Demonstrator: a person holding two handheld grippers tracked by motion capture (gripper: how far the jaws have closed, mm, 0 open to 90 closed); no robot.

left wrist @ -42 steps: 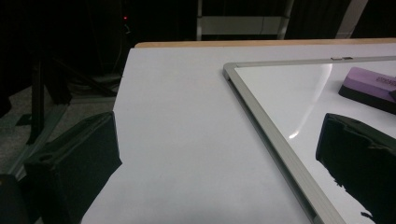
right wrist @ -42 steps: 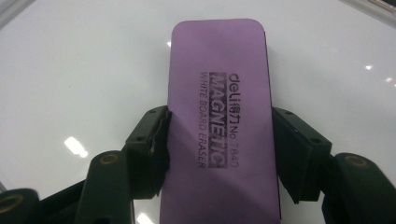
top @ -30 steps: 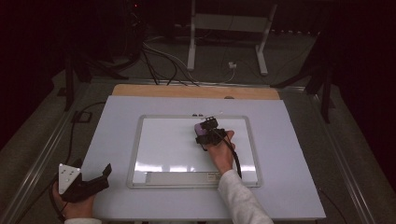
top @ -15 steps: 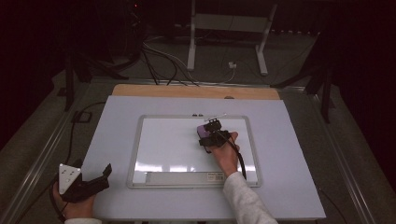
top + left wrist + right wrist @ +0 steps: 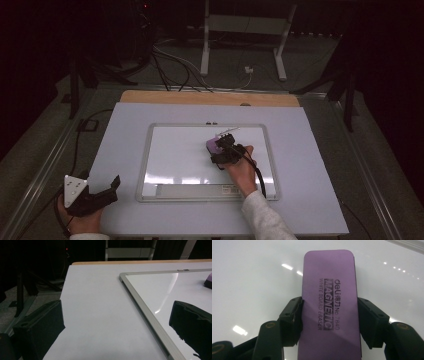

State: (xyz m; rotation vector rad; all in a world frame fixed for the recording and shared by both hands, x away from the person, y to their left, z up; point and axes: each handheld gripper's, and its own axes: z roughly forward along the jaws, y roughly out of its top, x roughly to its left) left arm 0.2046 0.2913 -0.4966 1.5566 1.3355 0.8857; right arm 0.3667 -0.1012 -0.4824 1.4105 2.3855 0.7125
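While our right gripper (image 5: 329, 322) clamps the purple rectangular magnetic eraser (image 5: 329, 297) at centre frame, flat on the glossy framed whiteboard (image 5: 249, 290), we should press evenly and wipe in overlapping strokes; our left gripper (image 5: 107, 192) idles open, lower left.

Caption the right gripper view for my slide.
Right gripper clamps a purple rectangular foam eraser on the glossy whiteboard.

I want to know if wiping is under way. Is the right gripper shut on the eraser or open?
Shut on it: the right gripper clamps the purple eraser on both long sides, over the whiteboard.
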